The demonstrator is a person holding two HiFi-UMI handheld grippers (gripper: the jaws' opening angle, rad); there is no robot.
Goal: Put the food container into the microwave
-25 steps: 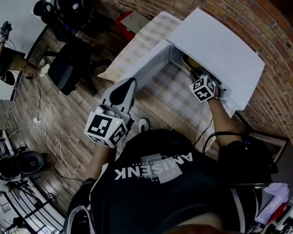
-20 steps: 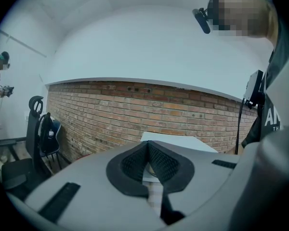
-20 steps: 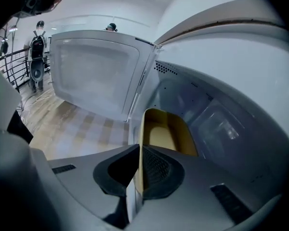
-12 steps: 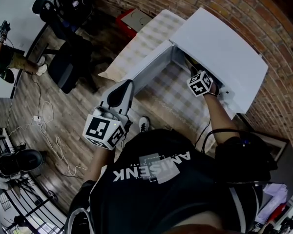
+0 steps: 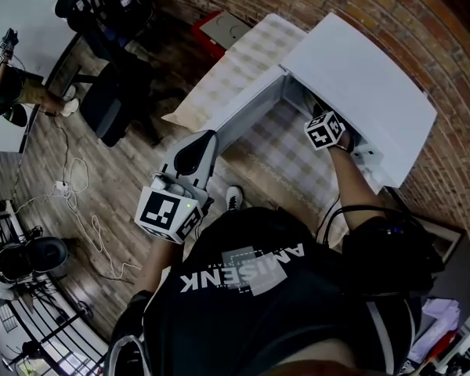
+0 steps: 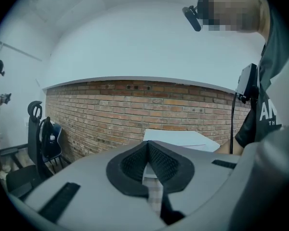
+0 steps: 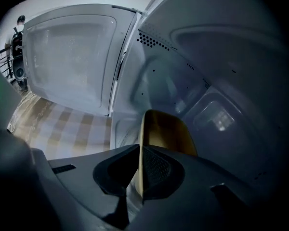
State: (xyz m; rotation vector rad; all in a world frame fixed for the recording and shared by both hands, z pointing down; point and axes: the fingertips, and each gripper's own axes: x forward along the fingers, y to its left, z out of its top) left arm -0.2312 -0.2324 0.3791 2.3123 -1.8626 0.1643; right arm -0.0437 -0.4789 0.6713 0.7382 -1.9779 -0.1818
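Note:
The white microwave (image 5: 368, 84) stands on a table with its door (image 5: 247, 104) swung open to the left. My right gripper (image 7: 140, 150) is inside the cavity, shut on the rim of a tan food container (image 7: 168, 129), which it holds tilted on edge. In the head view only that gripper's marker cube (image 5: 325, 130) shows at the microwave's mouth. My left gripper (image 5: 194, 151) hangs at the table's near edge, in front of the open door. Its dark pads (image 6: 135, 162) are shut with nothing between them, pointing towards the brick wall (image 6: 135, 109).
A checked cloth (image 5: 254, 53) covers the table. The open door (image 7: 72, 52) stands left of the cavity. A black chair (image 5: 110, 104) and cables (image 5: 78, 210) are on the wooden floor at left. Another person (image 5: 8, 92) stands at far left. A red box (image 5: 219, 30) lies by the wall.
My right gripper has gone a little further into the microwave with the container. The left gripper has stayed about where it was.

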